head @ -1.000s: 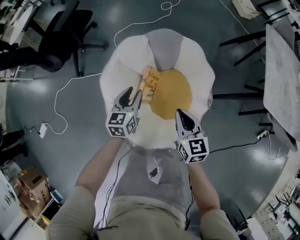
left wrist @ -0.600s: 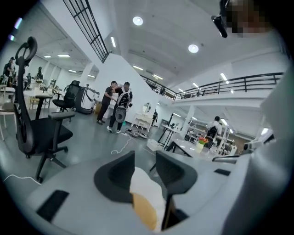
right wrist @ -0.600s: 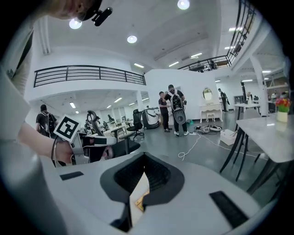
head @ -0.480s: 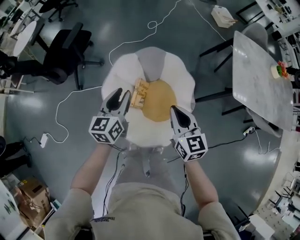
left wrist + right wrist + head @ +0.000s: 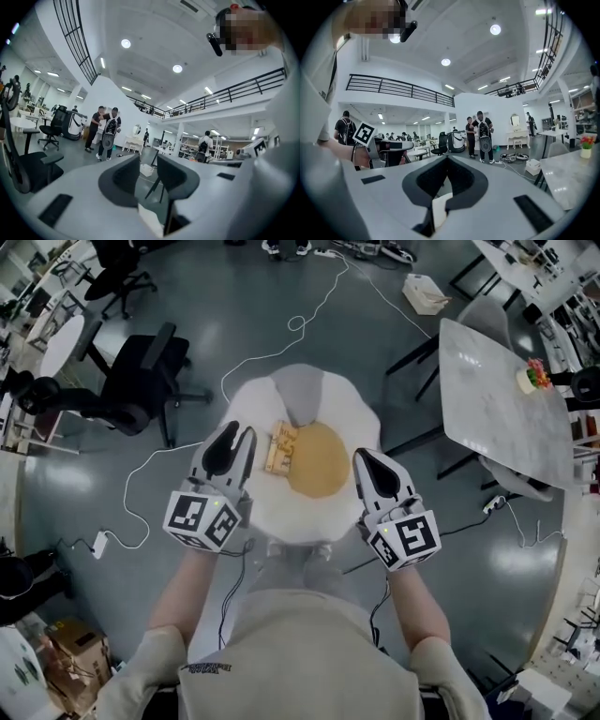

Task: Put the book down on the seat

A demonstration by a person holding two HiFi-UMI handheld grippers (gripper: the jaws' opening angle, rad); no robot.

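The book (image 5: 281,448), tan with an orange-patterned cover, lies flat on the egg-shaped seat (image 5: 352,418), at the left edge of its yellow centre cushion (image 5: 321,463). Both grippers are held high above the seat and well clear of the book. In the head view my left gripper (image 5: 234,439) hangs over the seat's left side; its jaws are closing, a gap still shows, and nothing is between them. The left gripper view shows the same gripper (image 5: 148,159) pointing out into the hall. My right gripper (image 5: 373,470) is over the seat's right side, its jaws (image 5: 446,159) shut and empty.
A black office chair (image 5: 141,381) stands left of the seat. A marble table (image 5: 497,418) with a small flower pot (image 5: 532,376) is at the right. A white cable (image 5: 300,324) trails across the grey floor behind. People (image 5: 480,136) stand far off in the hall.
Both grippers have lifted up and back from the seat, which now looks smaller and farther away. The left jaws have narrowed. The book stays where it lay.
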